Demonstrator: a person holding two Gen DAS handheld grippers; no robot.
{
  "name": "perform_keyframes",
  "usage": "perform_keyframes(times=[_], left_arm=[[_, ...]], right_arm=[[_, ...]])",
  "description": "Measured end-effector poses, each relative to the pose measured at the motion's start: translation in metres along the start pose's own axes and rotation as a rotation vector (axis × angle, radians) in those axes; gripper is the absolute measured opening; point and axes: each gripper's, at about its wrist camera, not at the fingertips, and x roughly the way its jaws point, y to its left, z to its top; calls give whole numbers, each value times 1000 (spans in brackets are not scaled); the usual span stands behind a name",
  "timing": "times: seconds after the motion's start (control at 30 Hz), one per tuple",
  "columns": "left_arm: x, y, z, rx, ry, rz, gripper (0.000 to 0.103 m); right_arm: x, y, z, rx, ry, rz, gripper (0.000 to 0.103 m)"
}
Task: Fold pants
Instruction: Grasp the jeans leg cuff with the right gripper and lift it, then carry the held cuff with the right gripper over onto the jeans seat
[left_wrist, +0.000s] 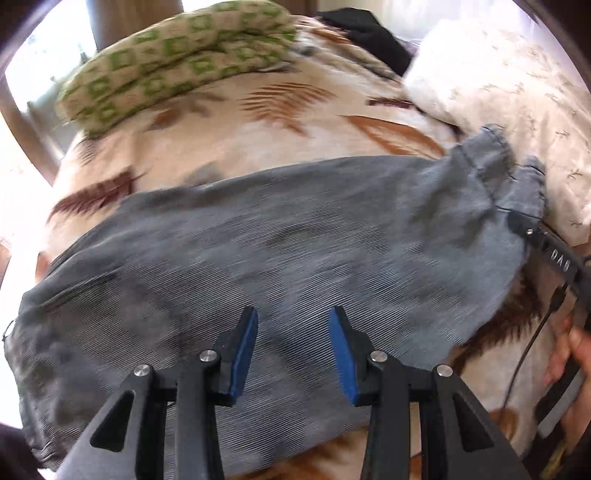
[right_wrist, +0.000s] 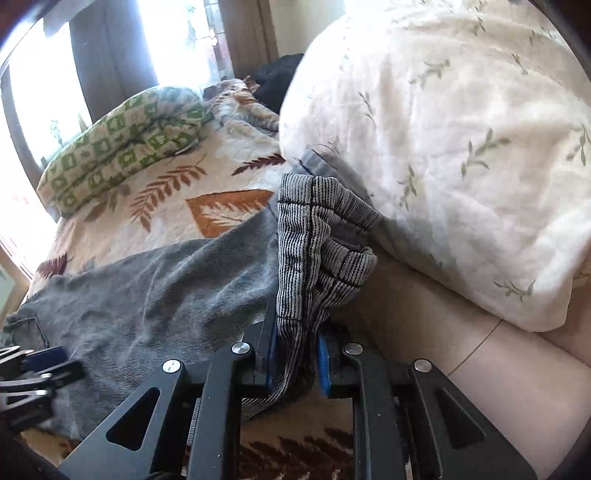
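Grey denim pants (left_wrist: 280, 254) lie stretched across a leaf-print bedspread (left_wrist: 280, 122). My left gripper (left_wrist: 293, 321) is open and empty, hovering over the near middle of the pants. My right gripper (right_wrist: 297, 350) is shut on the turned-over leg hems (right_wrist: 314, 236), whose striped inside shows, and lifts them off the bed. It also shows at the right edge of the left wrist view (left_wrist: 546, 247), at the pants' leg end. The left gripper appears at the lower left of the right wrist view (right_wrist: 37, 365), over the waist end of the pants (right_wrist: 147, 295).
A green-and-white patterned cushion (left_wrist: 177, 62) lies at the far side of the bed. A white pillow with a sprig print (right_wrist: 461, 147) sits right beside the held hems. A dark garment (left_wrist: 365, 33) lies at the back. Windows are behind the bed.
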Motion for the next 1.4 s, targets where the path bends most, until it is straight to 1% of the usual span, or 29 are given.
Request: perform_keyframes(times=[0.1,0.2,0.3,0.4,0.43,0.5,0.57,0.6,0.67,0.73,0.77,0.8,0.83,0.9,0.97,1.0,1.07,1.13,1.23,1.4], left_arm=[[0,21,-10,-34,5,22,43],[0,34,-19,-61,17,21,43],[1,38,-21,-70,18,18,43],[-2,41,-24,-70,14,10,43],[-3,43,-23,-79,13,-5,43],[-8,54,-25,-126,12,-62,43],[-12,70,-25,-196,6,-129,43],[-14,77,-26,-228,2,-151,43],[-19,95,-26,-286,-13,-189,43],[-23,107,-26,-321,-23,-218,43],[-25,112,-26,-335,-30,-232,46],[-27,115,-26,-344,-40,-241,51],[-28,118,-26,-351,-52,-251,53],[-28,120,-25,-354,-69,-278,60],[-25,118,-24,-350,-72,-304,63],[-24,116,-24,-348,-78,-316,66],[-20,111,-21,-346,-81,-333,68],[-15,107,-15,-344,-70,-359,68],[-8,98,-5,-340,-51,-391,74],[6,87,10,-365,-9,-441,75]], right_arm=[[3,-2,0,9,17,-12,16],[5,1,-1,-24,33,-32,16],[1,9,0,-61,22,-42,16],[-11,25,5,-114,-9,-17,16],[-16,33,7,-140,-26,-3,16],[-27,54,9,-201,-55,39,16],[-36,77,9,-264,-80,97,15],[-41,93,7,-298,-84,148,15],[-42,116,-1,-340,-66,234,15],[-38,144,-20,-408,-25,341,15],[-36,152,-28,-435,-6,373,15],[-31,165,-44,-489,22,404,15],[-27,174,-57,-536,42,413,16],[-19,182,-75,-587,75,419,16],[-14,184,-86,-614,82,410,16],[-14,183,-85,-619,74,410,16],[-17,181,-82,-622,57,408,16],[-19,181,-83,-632,43,400,16],[-29,185,-86,-661,6,384,16],[-42,188,-93,-696,-34,395,16]])
